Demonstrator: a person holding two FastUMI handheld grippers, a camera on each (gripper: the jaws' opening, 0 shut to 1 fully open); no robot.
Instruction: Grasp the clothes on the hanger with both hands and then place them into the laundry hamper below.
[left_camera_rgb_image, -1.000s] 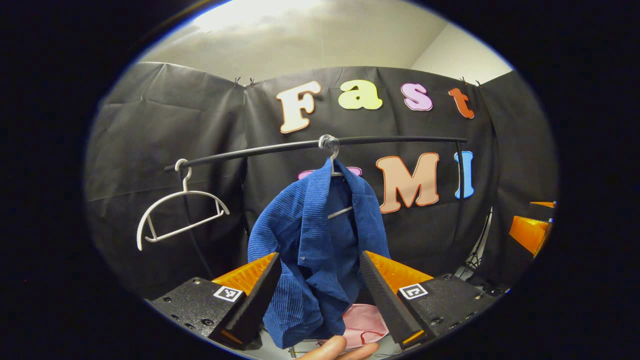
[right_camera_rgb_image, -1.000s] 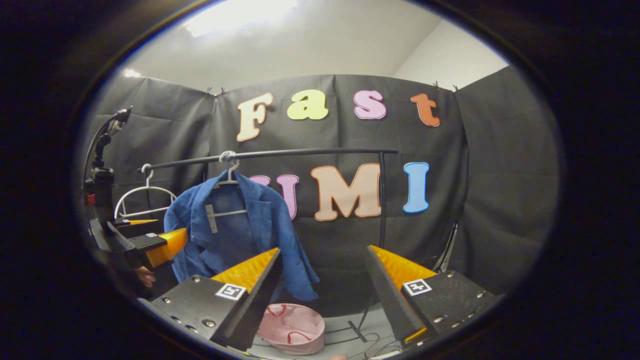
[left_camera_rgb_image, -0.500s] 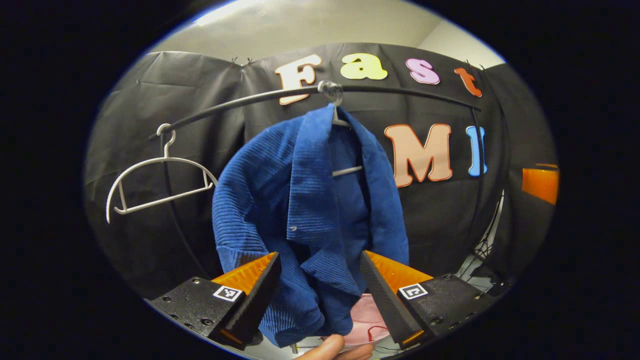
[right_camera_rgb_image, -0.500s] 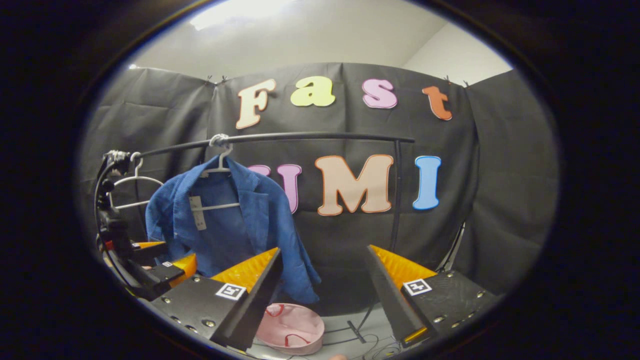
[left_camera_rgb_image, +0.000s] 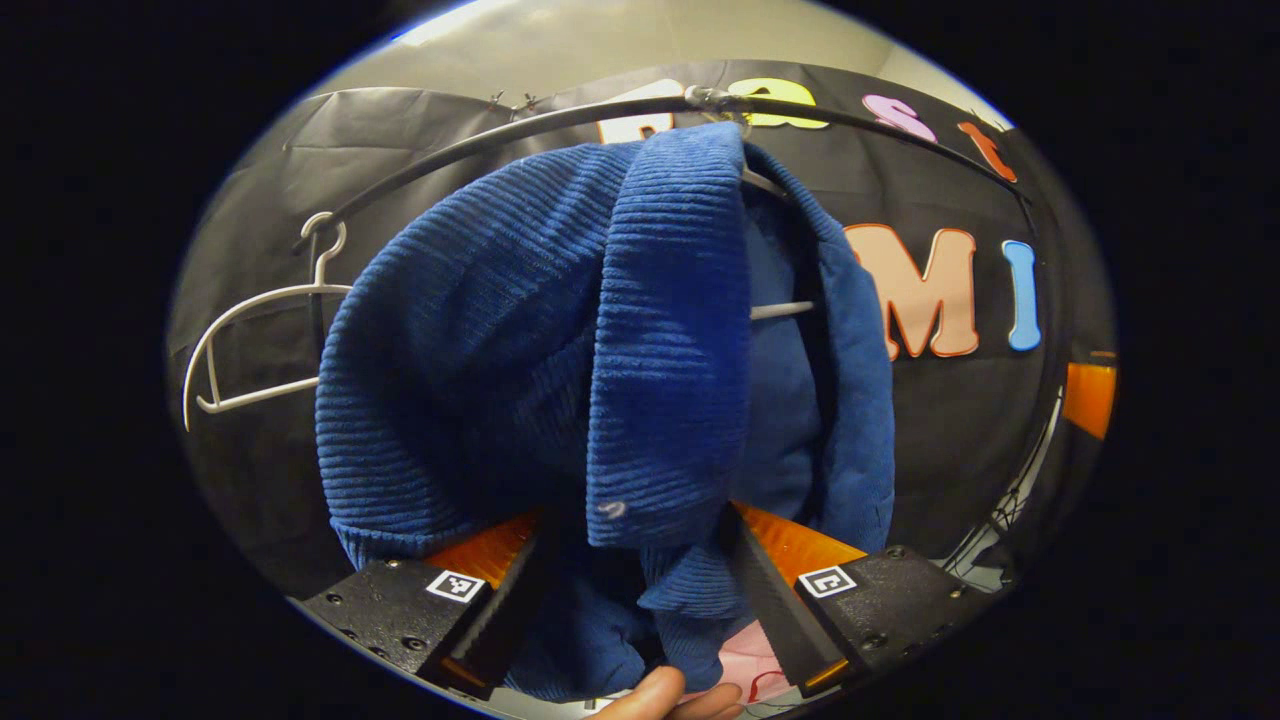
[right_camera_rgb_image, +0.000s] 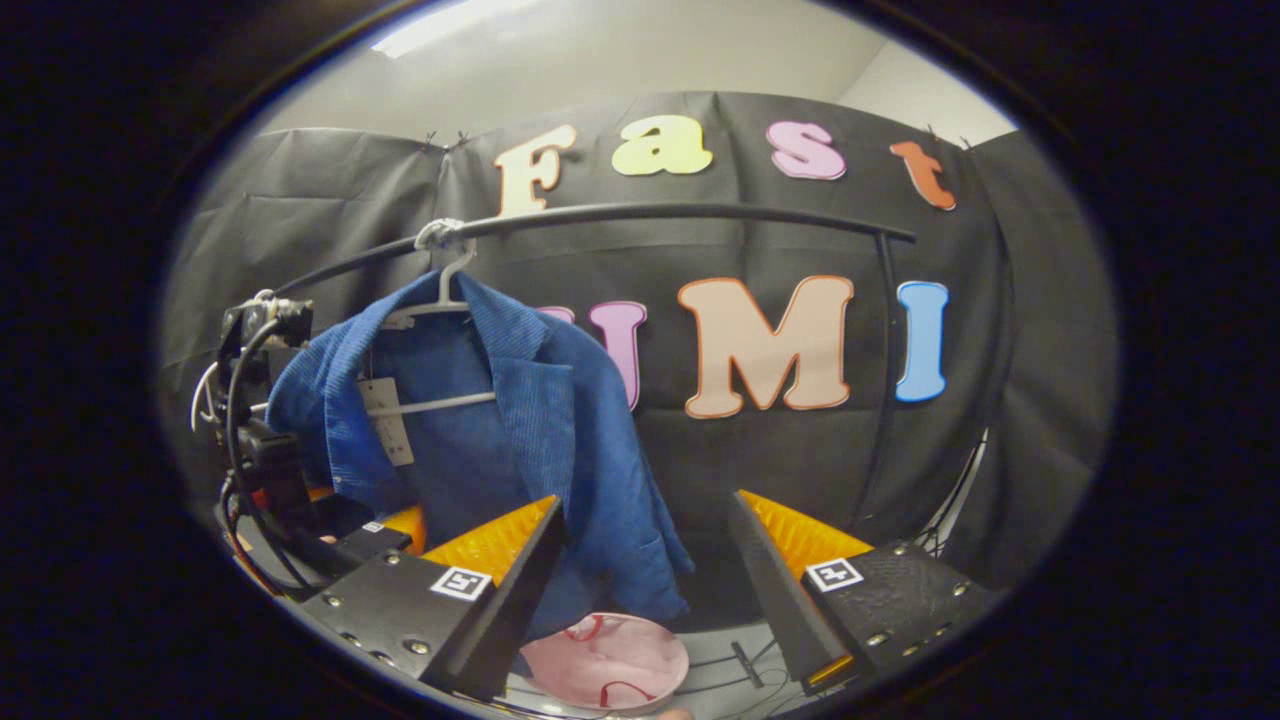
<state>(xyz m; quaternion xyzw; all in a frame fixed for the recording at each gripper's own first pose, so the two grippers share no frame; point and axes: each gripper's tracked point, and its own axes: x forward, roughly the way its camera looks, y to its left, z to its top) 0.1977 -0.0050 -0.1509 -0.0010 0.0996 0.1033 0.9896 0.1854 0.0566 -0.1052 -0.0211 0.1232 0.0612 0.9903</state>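
1. Walls: black cloth (right_camera_rgb_image: 1010, 330) hangs as the booth's backdrop, creased, clipped along its top edge at 12 o'clock.
2. Ceiling (right_camera_rgb_image: 620, 50): pale, with a bright light strip (right_camera_rgb_image: 450, 22) at 11 o'clock.
3. Corner: a white room wall (right_camera_rgb_image: 920, 85) shows above the cloth at 1 o'clock.
4. Floor (right_camera_rgb_image: 725, 675): pale grey, with thin dark cables at 6 o'clock.

The jacket (left_camera_rgb_image: 560, 330) is ribbed, matt blue corduroy cloth. The hanger (left_camera_rgb_image: 250, 330) looks like smooth white plastic; the rail (right_camera_rgb_image: 680, 212) is smooth and black.
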